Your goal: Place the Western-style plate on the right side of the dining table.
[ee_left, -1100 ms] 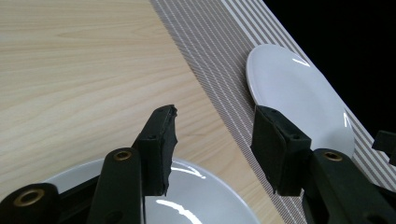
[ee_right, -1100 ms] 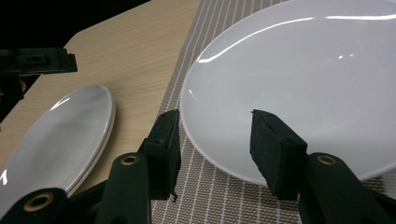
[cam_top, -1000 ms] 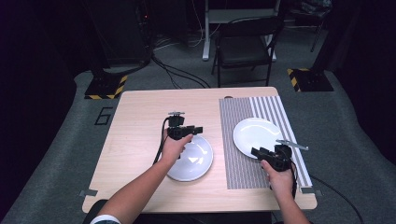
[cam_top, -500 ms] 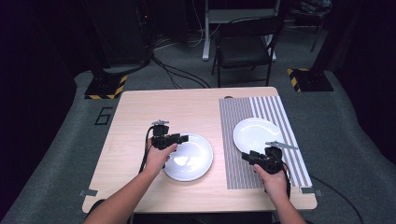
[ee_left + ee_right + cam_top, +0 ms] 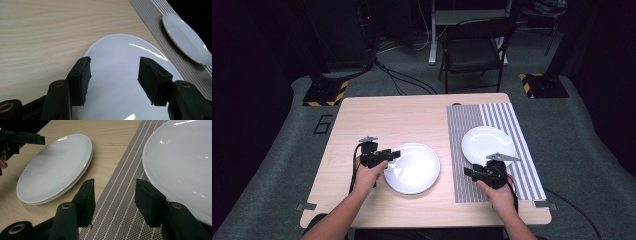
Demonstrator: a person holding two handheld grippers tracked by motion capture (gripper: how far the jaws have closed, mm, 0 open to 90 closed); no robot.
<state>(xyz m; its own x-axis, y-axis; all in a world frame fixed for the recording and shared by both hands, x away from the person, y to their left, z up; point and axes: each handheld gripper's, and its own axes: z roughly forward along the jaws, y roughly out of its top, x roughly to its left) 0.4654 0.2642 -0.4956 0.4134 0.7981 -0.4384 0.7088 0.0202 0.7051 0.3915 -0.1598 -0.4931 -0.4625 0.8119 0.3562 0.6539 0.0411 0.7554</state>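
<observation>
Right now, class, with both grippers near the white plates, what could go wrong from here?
1. The left gripper hangs open over the plates on the wood, which look like two stacked; a grip on the rim might lift one alone or slip on the glaze.
2. The right gripper is open over the striped mat beside the other plate; pushing it could drag the mat.

Left gripper (image 5: 393, 155): jaws parted, just been opening, nothing between the pads. Right gripper (image 5: 468, 172): jaws parted, empty, pointing left.
</observation>
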